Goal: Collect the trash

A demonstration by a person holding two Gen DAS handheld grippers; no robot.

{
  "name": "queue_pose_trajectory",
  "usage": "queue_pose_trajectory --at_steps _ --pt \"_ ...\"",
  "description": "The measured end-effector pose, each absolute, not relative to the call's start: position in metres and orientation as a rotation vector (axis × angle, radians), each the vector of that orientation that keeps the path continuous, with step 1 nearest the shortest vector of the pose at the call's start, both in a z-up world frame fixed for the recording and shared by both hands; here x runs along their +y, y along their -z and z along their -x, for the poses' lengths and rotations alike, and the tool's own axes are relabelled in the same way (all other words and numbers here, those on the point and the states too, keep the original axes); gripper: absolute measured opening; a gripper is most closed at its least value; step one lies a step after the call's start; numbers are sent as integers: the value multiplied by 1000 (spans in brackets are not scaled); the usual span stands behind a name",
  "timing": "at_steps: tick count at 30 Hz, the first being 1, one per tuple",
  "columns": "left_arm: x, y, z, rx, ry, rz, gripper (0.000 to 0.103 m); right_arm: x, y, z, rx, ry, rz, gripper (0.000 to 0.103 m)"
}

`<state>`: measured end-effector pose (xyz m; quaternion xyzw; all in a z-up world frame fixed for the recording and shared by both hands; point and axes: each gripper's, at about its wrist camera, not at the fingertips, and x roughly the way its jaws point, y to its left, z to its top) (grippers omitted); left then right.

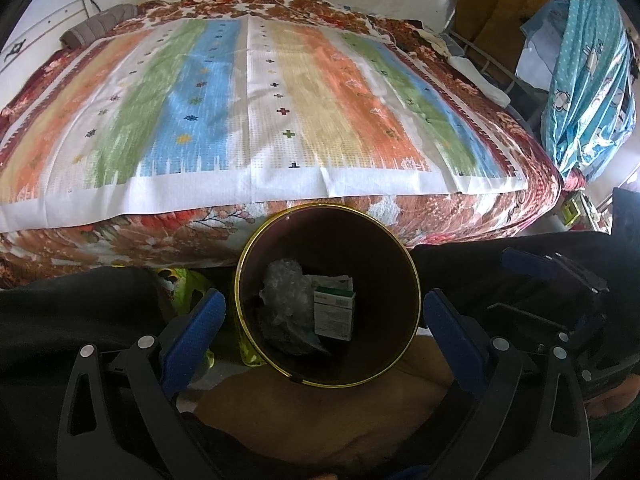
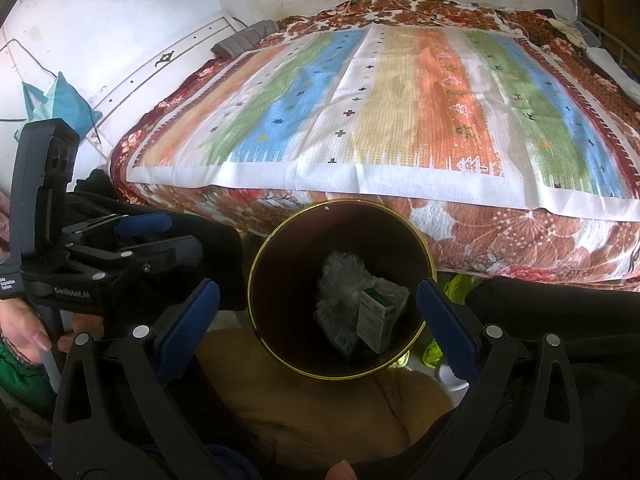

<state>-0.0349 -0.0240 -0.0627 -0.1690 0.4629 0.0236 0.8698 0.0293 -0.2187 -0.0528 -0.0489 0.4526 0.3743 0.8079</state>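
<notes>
On the far left of the right wrist view a blue cloth bag [image 2: 60, 98] hangs against the white wall, and below it the left gripper [image 2: 160, 232] is held out level by a hand [image 2: 28, 332] in a green sleeve; its jaws stand apart with nothing between them. Moving right, the bed [image 1: 500, 208] fills the upper half of both views: a plush, floral brown-and-red blanket with a thin woven mat [image 1: 256, 100] laid flat on top, striped orange, green, blue, cream and white, creased along its fold lines. No trash shows on the mat.

Below the bed edge, centre, stands the bin [image 1: 240, 280], a round dark-walled tub with a shiny gold rim, wedged between the person's dark-trousered knees. Inside lie a crumpled wad of clear plastic film [image 1: 286, 288], soft and wrinkled, and just right of it a small stiff white-and-green carton [image 1: 334, 312], leaning on edge. So the collecting looks largely done, perhaps finished; what lies outside the views I cannot tell.

The right gripper [image 2: 318, 308] hovers over the bin mouth, its blue-padded jaws spread wide and empty
</notes>
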Motion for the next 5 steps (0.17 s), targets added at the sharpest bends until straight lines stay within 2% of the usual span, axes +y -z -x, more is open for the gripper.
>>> queue_pose_trajectory --at_steps 5 --pt "-19 60 35 964 -47 376 97 -219 56 -30 972 -800 99 94"
